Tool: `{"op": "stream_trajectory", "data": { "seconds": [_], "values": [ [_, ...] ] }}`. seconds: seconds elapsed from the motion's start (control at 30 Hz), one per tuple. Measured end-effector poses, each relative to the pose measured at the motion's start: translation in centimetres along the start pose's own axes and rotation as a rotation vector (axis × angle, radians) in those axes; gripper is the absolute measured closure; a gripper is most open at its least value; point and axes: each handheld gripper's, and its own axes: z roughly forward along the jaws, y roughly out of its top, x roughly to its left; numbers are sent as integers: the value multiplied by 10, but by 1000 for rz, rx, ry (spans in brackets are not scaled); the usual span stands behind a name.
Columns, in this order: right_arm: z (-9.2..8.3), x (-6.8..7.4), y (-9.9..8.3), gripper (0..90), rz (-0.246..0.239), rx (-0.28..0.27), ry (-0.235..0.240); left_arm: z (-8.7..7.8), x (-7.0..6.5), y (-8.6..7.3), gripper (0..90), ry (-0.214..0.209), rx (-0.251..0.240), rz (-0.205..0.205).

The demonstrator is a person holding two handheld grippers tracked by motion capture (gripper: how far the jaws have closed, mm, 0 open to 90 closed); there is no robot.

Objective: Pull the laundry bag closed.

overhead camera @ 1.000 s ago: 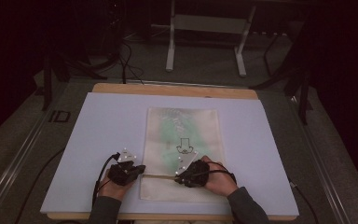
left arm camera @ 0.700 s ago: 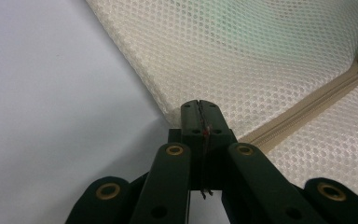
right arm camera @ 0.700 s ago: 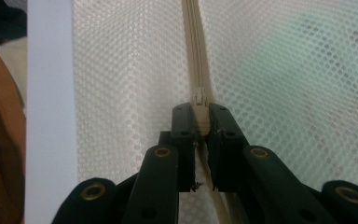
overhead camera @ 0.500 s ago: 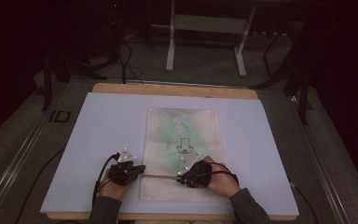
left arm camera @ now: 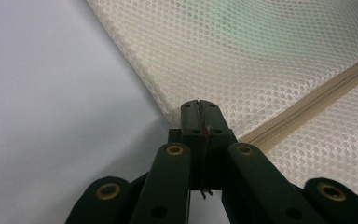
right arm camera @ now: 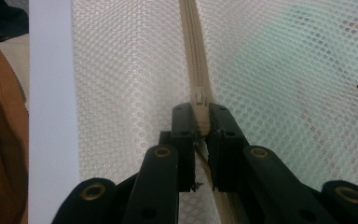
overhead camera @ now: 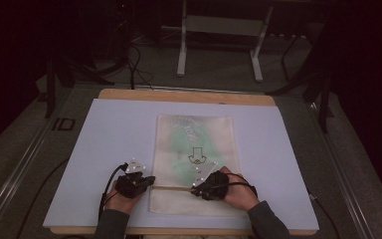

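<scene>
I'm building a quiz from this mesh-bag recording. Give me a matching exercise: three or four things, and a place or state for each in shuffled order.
Things:
1. left gripper
2. right gripper
3. mesh bag
4. white board

Places or states:
A. lies flat under the bag
B. shut at the bag's edge corner
C. shut on the zipper pull
D. holds a green thing with a dark drawing

Pairs: 1-B, 2-C, 3-D, 4-A

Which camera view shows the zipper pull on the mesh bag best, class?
The right gripper view: the zipper pull sits close up between the right gripper. The left gripper view shows only the zipper track, shut; the high view shows it as a thin line on the mesh bag.
</scene>
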Motion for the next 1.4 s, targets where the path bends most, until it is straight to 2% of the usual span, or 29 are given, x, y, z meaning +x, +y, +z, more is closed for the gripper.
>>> {"op": "stream_trajectory", "data": {
  "seconds": [0.37, 1.4],
  "values": [
    [-8, -2, -12, 824, 18, 1, -13, 0, -1, 0, 896, 4, 0, 1],
    [-22, -6, -29, 824, 44, -9, -27, 0, -1, 0, 896, 6, -1, 3]
  ]
}}
